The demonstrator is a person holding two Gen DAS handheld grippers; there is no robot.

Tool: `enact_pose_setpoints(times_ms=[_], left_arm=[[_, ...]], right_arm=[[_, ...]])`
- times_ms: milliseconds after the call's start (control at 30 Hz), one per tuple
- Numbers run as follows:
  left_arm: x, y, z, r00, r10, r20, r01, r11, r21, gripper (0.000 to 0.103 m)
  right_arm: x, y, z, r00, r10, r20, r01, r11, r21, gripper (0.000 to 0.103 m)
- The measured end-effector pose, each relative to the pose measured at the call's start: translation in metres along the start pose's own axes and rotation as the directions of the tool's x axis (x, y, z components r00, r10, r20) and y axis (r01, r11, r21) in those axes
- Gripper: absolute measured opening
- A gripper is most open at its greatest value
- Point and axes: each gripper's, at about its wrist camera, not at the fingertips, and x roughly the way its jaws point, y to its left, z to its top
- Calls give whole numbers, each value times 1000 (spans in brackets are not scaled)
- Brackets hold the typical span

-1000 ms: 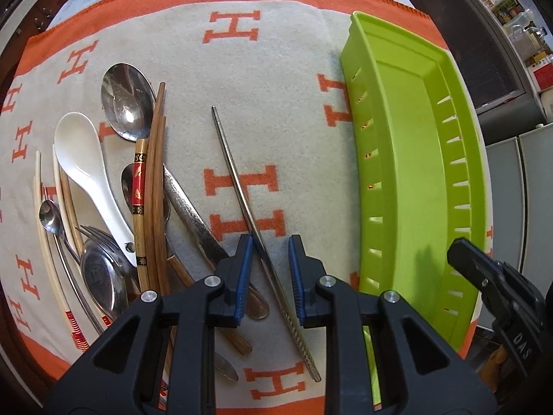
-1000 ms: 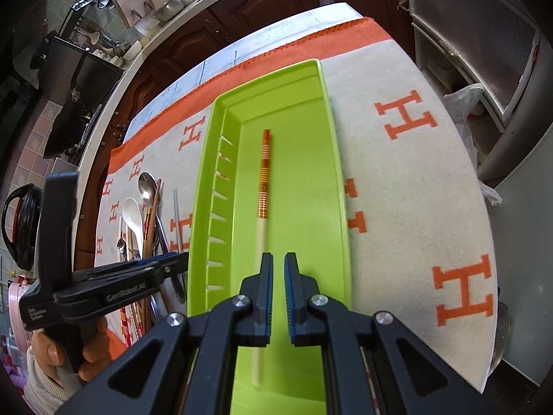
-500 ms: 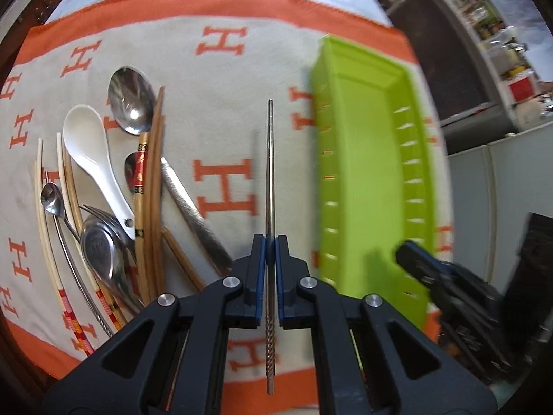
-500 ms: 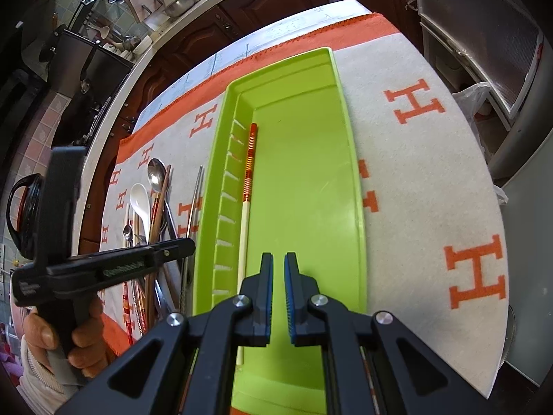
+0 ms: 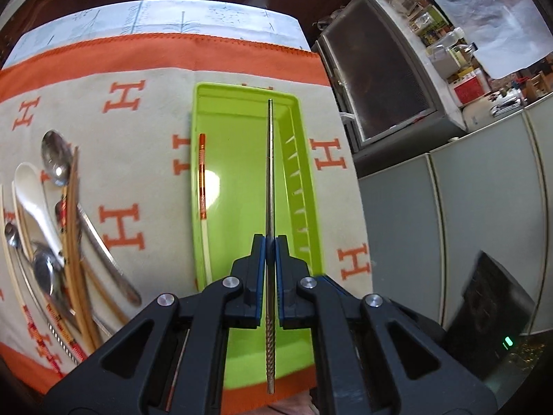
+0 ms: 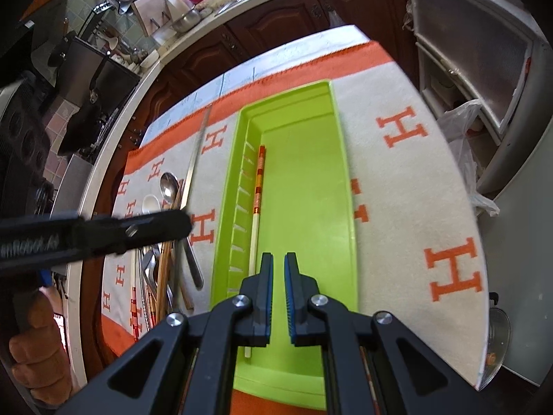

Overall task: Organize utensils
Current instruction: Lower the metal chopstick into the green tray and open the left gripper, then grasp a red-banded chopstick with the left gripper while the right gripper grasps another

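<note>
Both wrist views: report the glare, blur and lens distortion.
Left wrist view: a bright glare patch on the lime green plastic tray; fisheye bends the orange-bordered cloth; the thin metal chopstick in the left gripper is sharp. Right wrist view: that gripper and chopstick are motion-blurred; straight counter edges curve.

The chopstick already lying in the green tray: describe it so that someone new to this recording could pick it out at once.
Find the long lime-green tray on the cream cloth with orange H letters. Inside it, along the slotted wall, lies a single chopstick. Its cream shaft and orange-banded top set it apart from the plain metal chopstick in the left gripper.
</note>
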Motion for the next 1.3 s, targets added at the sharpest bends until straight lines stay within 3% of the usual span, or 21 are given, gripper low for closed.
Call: enact_pose_setpoints(times_ms=[133,200,233,333,467,600,900,967,1133,1300], left_arm=[[23,-3,1,999,44,-27,-44,999,23,4],[29,-2,-1,997,60,-41,-58,998,38,11],[29,-3,-4,997,69,-42,-67,996,53,19],[20,-4,-11,995,100,-2,-100,993,68,34],[-7,1,-24,988,133,78,-140,986,91,40],[-37,16,-38,974,174,143,-185,980,74,42],[-91,64,-81,911,307,274,-337,939,66,42],[-97,72,-90,906,312,287,-344,936,70,42],[-112,102,-110,913,302,275,-327,944,47,42],[-133,146,-130,913,311,265,-313,949,-36,42]], right_arm=[[-6,-6,0,999,-31,12,31,1000,3,7],[-6,-9,0,999,-39,6,39,999,9,7],[-6,-10,0,999,-40,2,40,999,12,7],[-4,-10,0,999,-43,-4,44,999,13,7],[-4,-1,-2,999,-42,1,42,999,-7,7],[-2,14,-6,999,-33,-4,33,999,-40,7],[2,47,-19,999,-20,-32,17,996,-90,7],[2,53,-22,999,-22,-37,18,995,-101,7],[1,75,-30,999,-22,-44,16,990,-139,7],[1,99,-36,999,-19,-47,10,983,-182,7]])
